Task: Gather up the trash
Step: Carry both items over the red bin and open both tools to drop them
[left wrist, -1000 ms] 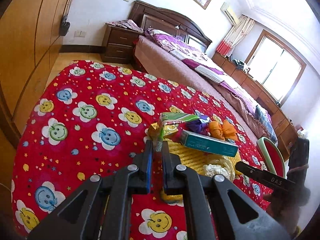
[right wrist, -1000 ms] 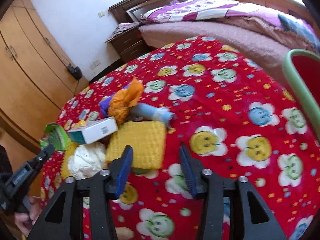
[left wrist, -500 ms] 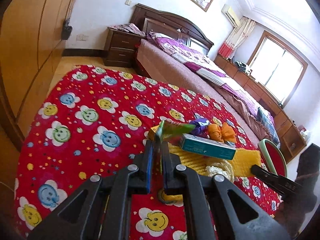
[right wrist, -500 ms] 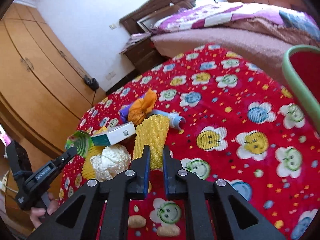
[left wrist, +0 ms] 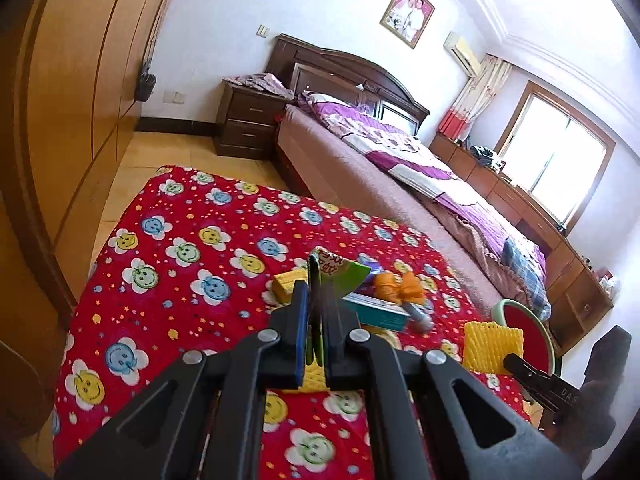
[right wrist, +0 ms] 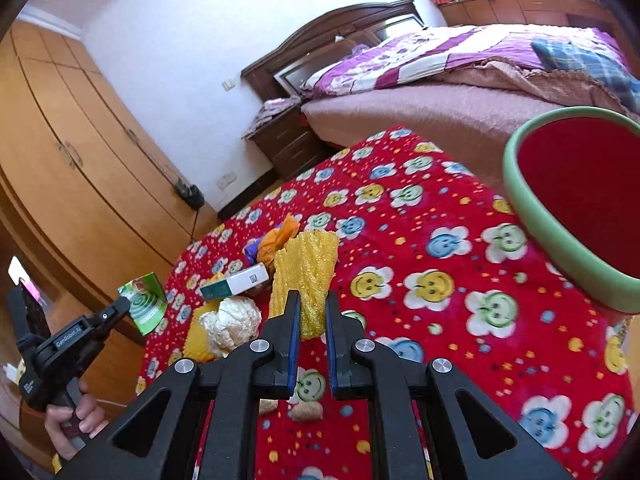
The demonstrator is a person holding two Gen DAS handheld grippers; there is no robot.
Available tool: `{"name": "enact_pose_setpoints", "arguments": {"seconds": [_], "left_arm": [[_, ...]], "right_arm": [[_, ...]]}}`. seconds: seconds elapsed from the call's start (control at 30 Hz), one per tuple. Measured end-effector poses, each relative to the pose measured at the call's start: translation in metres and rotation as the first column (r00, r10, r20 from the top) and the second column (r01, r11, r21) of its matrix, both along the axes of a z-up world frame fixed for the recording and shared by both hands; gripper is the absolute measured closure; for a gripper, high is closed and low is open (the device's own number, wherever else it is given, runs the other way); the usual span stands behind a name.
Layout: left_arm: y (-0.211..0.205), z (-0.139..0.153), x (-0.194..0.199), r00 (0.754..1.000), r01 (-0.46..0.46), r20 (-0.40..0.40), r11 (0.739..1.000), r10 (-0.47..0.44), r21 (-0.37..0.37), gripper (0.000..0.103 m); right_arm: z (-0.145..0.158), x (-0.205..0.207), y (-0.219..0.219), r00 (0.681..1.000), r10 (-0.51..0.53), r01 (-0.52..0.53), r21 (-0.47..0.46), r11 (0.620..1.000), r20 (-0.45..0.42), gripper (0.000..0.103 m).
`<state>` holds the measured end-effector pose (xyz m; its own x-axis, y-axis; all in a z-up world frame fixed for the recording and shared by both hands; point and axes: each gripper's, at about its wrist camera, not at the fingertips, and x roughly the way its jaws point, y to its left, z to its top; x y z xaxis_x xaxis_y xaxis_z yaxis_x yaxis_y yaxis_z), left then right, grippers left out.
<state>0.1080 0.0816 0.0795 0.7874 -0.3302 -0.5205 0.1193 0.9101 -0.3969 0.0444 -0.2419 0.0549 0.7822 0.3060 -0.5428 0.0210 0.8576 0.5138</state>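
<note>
Left wrist view: left gripper (left wrist: 315,328) has its jaws pressed together on a green wrapper (left wrist: 334,276), which stands edge-on between the blue pads and fans out above the tips. It is held clear of the red smiley-flower cloth (left wrist: 180,248). Beyond the tips, on the cloth: a yellow block (left wrist: 289,285), a teal-and-white box (left wrist: 376,312), an orange crumpled bag (left wrist: 400,285), and a grey-blue tube (left wrist: 418,317) just beside the box. At right, the right gripper's black finger (left wrist: 538,380) pinches a yellow foam net (left wrist: 494,346), held in front of a red bin with a green rim (left wrist: 524,312). A bed (left wrist: 400,160) runs along the far side.

Right wrist view: right gripper (right wrist: 311,320) is clamped on the lower end of the yellow foam net (right wrist: 306,272); the net stands upright above the tips, off the cloth (right wrist: 440,280). Behind it lie the box (right wrist: 236,282), the orange bag (right wrist: 276,240), a crumpled white paper ball (right wrist: 232,320) and a yellow piece (right wrist: 200,340) partly under it. The bin (right wrist: 560,248) stands to the right, near, rim tilted toward the camera, nothing between it and the net. At left, a hand (right wrist: 74,424) carries the left gripper (right wrist: 120,308), wrapper (right wrist: 144,300) at its tip. Two small tan lumps (right wrist: 306,412) lie on the cloth below the jaws.
</note>
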Motion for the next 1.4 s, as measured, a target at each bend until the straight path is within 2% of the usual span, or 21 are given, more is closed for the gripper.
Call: {"name": "enact_pose_setpoints", "arguments": {"seconds": [0.37,0.63,0.97,1.07,1.4], "left_arm": [[-0.043,0.041,-0.03,0.996,0.067,0.062,0.998,-0.068,0.016,0.098],[-0.105,0.052,-0.03,0.975,0.206,0.077,0.978,-0.208,0.036,0.098],[-0.195,0.045,-0.015,0.912,0.407,0.041,0.913,-0.408,0.033,0.098],[-0.224,0.04,-0.011,0.883,0.468,0.012,0.883,-0.469,0.022,0.098],[-0.318,0.016,-0.006,0.808,0.588,-0.013,0.804,-0.589,0.084,0.098]], "right_arm": [[0.021,-0.037,-0.038,0.995,-0.048,0.044,0.054,0.998,0.084,0.092],[0.029,-0.071,-0.08,0.984,-0.132,0.122,0.091,0.988,0.118,0.092],[0.029,-0.1,-0.128,0.949,-0.287,0.277,0.092,0.956,0.13,0.092],[0.026,-0.104,-0.137,0.94,-0.318,0.309,0.088,0.947,0.123,0.092],[0.002,-0.112,-0.17,0.909,-0.411,0.407,0.07,0.911,0.066,0.092]]}}
